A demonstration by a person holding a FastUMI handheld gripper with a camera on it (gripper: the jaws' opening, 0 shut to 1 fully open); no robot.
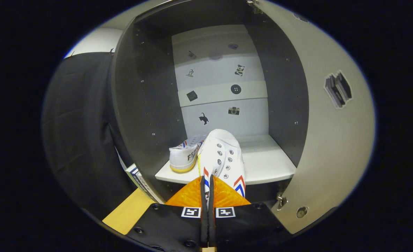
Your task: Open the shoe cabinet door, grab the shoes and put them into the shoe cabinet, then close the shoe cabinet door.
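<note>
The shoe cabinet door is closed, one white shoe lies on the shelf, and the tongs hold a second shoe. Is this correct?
Not quite: in the gripper view the shoe cabinet door is open. The rest stands: one white shoe lies on the shelf, and the tongs hold a second shoe.

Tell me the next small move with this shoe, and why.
Probably ease it forward and down onto the shelf, then release. The gripper is shut on the second shoe, whose toe is already over the shelf beside the first shoe, door open.
</note>
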